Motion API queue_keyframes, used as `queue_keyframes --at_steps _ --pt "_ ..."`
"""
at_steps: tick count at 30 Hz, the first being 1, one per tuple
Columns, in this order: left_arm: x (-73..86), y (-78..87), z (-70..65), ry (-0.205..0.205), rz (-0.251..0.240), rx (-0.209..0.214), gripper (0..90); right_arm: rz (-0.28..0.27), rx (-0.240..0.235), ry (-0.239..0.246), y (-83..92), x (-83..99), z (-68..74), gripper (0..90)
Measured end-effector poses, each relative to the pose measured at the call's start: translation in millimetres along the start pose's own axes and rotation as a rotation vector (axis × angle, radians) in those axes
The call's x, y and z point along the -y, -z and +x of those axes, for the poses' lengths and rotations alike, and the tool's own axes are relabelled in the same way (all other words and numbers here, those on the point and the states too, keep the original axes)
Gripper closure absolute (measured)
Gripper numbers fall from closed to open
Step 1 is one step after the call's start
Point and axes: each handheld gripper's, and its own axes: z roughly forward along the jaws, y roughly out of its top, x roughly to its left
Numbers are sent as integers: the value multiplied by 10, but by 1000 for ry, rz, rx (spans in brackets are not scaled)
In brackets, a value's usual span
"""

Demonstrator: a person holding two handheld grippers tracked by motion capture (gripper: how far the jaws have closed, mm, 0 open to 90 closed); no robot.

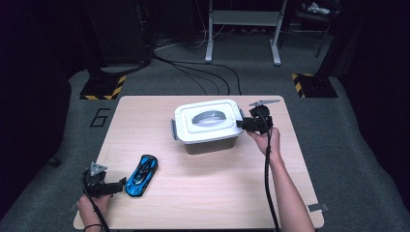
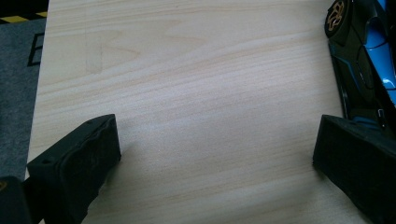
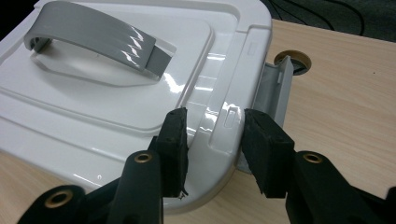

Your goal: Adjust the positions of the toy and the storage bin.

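At the desk's [image 1: 203, 166] far middle sits a lidded box [image 1: 208, 124]; the right tool [image 1: 245, 124] straddles its right lid edge, jaws apart. Near left, the left tool [image 1: 121, 184] gapes beside a blue car [image 1: 142, 175].

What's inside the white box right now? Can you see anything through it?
Nothing can be seen inside: the white lid with its grey handle covers the box, and its dark wall shows no contents. The right gripper straddles the lid's edge.

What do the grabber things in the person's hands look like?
Both are black. The left gripper and right gripper each carry a grey three-cornered plate and trail a black cable. The jaws have chunky black foam-like pads and brass-coloured rivets. The forearms are bare; a dark band circles the left wrist.
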Motion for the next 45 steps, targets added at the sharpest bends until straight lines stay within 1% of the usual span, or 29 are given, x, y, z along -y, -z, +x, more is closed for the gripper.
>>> queue_keyframes --at_steps 4,5,8,9,11,15,18,19,20,21,23,24,27,28,36,37,38,39,40,44,45 --pt "0 1 -1 0 1 -1 6 5 -11 5 -33 -21 40 600" --pt "1 -1 0 1 -2 0 6 3 -16 17 -55 -37 51 599" --pt "1 -1 -1 1 -1 0 6 10 -18 11 -72 -56 76 599" --pt "0 -1 0 1 -1 0 6 8 -19 20 -84 -66 82 598" --pt "1 -1 0 1 -1 0 6 16 -19 21 -101 -84 108 597" --pt "0 -1 0 1 -1 0 6 22 -30 48 -145 -119 156 595" --pt "0 -1 -1 1 -1 0 6 22 -37 55 -171 -132 195 594" --pt "0 -1 -1 1 -2 0 6 18 -40 64 -187 -138 209 593" --pt "0 2 -2 1 2 0 6 27 -42 53 -186 -140 227 592" --pt "2 -1 -4 2 -3 -1 6 21 -44 64 -196 -144 230 592" --pt "0 1 -1 0 1 0 6 27 -49 58 -203 -149 254 590" --pt "0 2 -2 1 2 0 6 21 -49 67 -215 -152 258 590" --pt "1 -1 -3 2 -2 0 6 27 -55 64 -226 -159 283 588" --pt "1 -1 -3 2 -2 -1 6 28 -58 62 -243 -168 313 587" --pt "0 1 -3 1 2 1 6 23 -68 74 -309 -198 393 580" --pt "0 1 -1 -1 1 1 6 23 -69 68 -318 -201 410 578" --pt "0 2 -2 0 2 1 6 19 -70 79 -329 -206 417 576" --pt "0 1 -2 0 1 1 6 22 -70 71 -334 -209 433 575" --pt "0 1 -1 -1 1 1 6 18 -71 84 -348 -215 444 572" --pt "0 1 -3 0 1 1 6 24 -76 76 -374 -230 486 566" --pt "0 -1 -1 0 -1 2 6 19 -78 81 -383 -234 489 561"
